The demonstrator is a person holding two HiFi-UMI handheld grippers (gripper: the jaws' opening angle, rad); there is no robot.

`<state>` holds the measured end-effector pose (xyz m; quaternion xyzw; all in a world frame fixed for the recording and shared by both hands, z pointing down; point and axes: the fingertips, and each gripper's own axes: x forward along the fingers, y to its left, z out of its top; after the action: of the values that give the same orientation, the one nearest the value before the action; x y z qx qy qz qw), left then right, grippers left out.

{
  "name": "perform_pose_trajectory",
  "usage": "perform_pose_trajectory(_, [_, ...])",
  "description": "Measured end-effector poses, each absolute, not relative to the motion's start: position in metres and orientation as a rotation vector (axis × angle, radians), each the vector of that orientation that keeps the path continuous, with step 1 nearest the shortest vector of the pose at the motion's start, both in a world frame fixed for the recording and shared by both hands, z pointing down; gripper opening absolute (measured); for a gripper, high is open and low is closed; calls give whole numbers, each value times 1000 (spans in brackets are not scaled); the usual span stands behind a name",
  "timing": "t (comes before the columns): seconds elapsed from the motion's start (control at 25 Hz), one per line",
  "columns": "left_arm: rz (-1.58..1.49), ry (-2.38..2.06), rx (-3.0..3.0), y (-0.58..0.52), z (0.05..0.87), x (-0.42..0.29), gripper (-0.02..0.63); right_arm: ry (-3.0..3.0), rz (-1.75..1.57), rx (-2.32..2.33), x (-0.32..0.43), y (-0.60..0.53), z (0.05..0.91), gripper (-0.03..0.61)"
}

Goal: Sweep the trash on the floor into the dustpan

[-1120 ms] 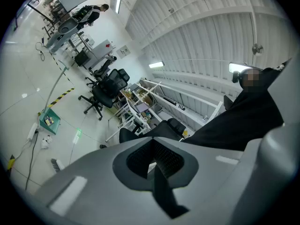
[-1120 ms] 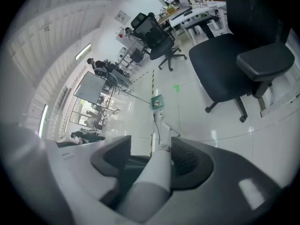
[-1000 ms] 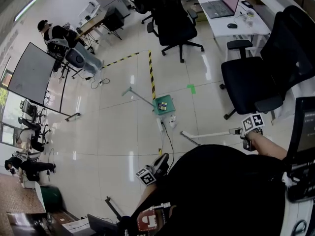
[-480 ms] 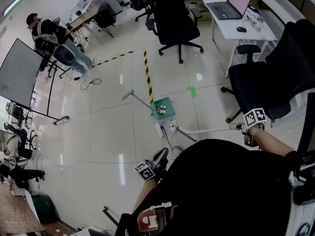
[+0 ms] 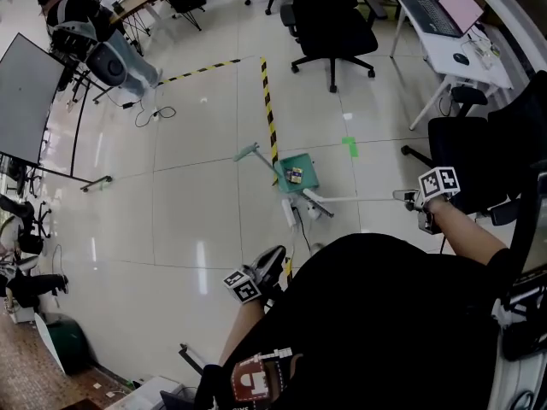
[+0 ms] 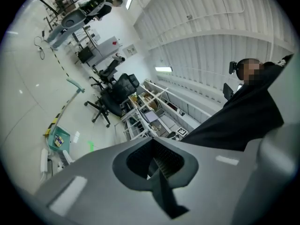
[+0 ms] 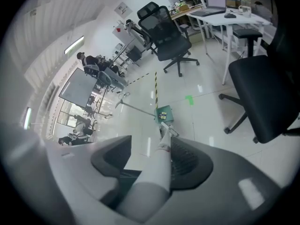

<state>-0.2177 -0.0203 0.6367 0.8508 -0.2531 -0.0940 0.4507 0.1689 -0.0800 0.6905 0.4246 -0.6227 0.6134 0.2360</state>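
Note:
A green dustpan (image 5: 301, 171) stands on the tiled floor with its long handle (image 5: 249, 152) leaning up to the left. Small bits of trash (image 5: 295, 176) lie inside it. A broom's white handle (image 5: 367, 199) runs from my right gripper (image 5: 414, 203) to the broom head (image 5: 314, 205), which rests just right of the dustpan's mouth. In the right gripper view the gripper (image 7: 157, 165) is shut on that handle, with the dustpan (image 7: 165, 113) beyond. My left gripper (image 5: 272, 261) hangs low by my body, shut and holding nothing; in its own view it (image 6: 157, 165) points up towards shelves.
A white power strip (image 5: 291, 215) with a black cable lies just below the dustpan. Yellow-black tape (image 5: 267, 101) and a green mark (image 5: 349, 146) are on the floor. Black office chairs (image 5: 329, 24) (image 5: 479, 156) and a white desk (image 5: 449, 37) stand to the right; a person (image 5: 64, 11) sits far left.
The broom head has slid across the floor towards the dustpan and now sits close beside it. My right gripper kept hold of the handle; the left gripper stayed low.

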Motion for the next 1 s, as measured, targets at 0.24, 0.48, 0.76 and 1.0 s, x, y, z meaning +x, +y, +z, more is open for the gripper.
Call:
perform_pose_trajectory(0.24, [-236, -827, 2003, -14, 639, -233, 2, -1723, 1675, 1018, 147, -151, 723, 258])
perform_pose_trajectory(0.48, [-260, -988, 1933, 0, 634, -217, 2, -1718, 1687, 926, 160, -202, 746, 256])
perform_pose_trajectory(0.76, [-271, -1016, 1928, 1, 630, -191, 2, -1672, 1593, 935, 212, -217, 764, 255])
perform_pose_trajectory(1.0, [-273, -1009, 1953, -13, 624, -190, 2, -1643, 1524, 1023, 260, -221, 760, 253])
